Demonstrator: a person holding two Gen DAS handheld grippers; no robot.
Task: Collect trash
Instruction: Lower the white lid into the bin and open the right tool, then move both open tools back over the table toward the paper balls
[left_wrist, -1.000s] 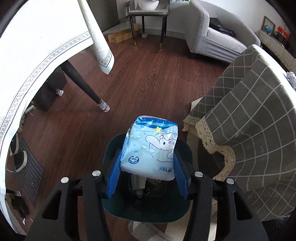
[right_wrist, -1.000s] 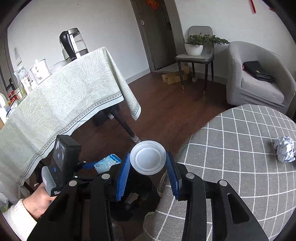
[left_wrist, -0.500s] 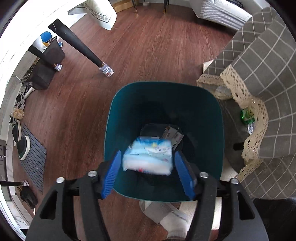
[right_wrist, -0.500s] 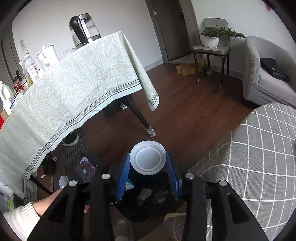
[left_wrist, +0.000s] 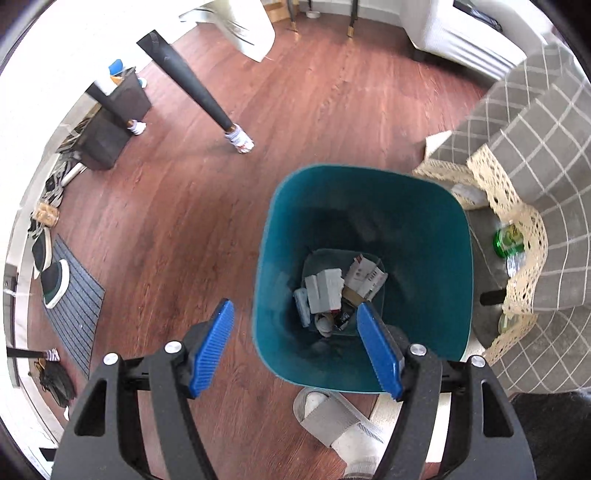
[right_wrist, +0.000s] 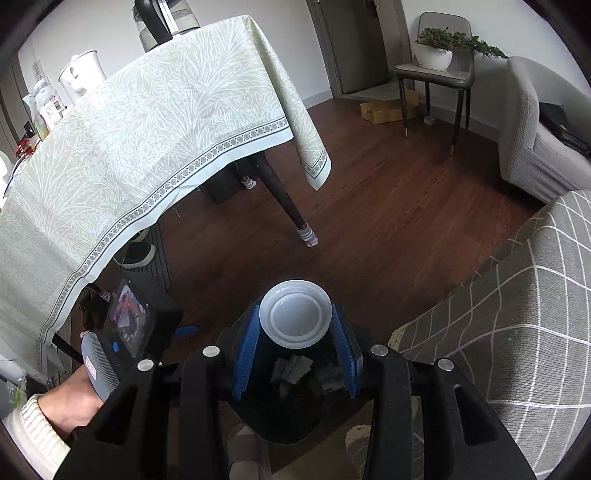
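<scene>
Living room with a dark wood floor (left_wrist: 314, 122), and a teal trash bin (left_wrist: 424, 206) sits right beside the table with the grey checked cloth (left_wrist: 535, 147). The left gripper (left_wrist: 295, 347) hangs over the bin's near rim with its blue pads spread wide and nothing between them. Down in the bin there's a pile of trash (left_wrist: 340, 288), cardboard bits and wrappers. The right gripper (right_wrist: 294, 343) is pinching a white paper cup (right_wrist: 294, 318), bottom facing the camera, just above the bin.
</scene>
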